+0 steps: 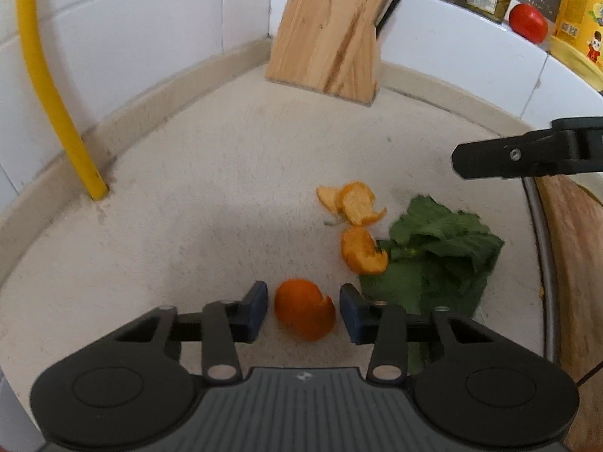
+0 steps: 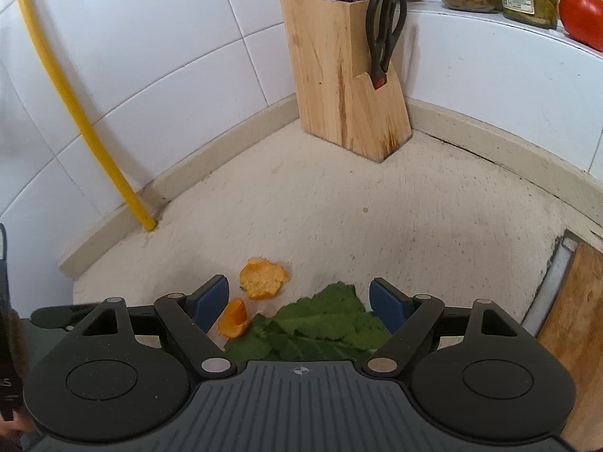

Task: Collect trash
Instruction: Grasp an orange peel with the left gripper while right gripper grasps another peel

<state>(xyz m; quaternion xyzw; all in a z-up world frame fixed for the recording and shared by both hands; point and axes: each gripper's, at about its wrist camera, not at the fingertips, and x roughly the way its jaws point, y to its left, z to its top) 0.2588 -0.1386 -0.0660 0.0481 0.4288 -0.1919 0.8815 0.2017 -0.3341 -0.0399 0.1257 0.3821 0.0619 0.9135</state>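
Green leaf half hidden behind right gripper, perhaps several leaves.

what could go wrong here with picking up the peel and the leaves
The left gripper straddles a curled orange peel, but its fingers do not seem to touch it yet; closing off-centre could squeeze the rounded peel out sideways. The right gripper hangs open over the floppy green leaves, so it may catch only one and also drag the neighbouring peel piece.

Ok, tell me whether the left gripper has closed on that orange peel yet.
Not yet. The left gripper is open: its blue pads flank the orange peel with countertop showing in the gap on both sides.
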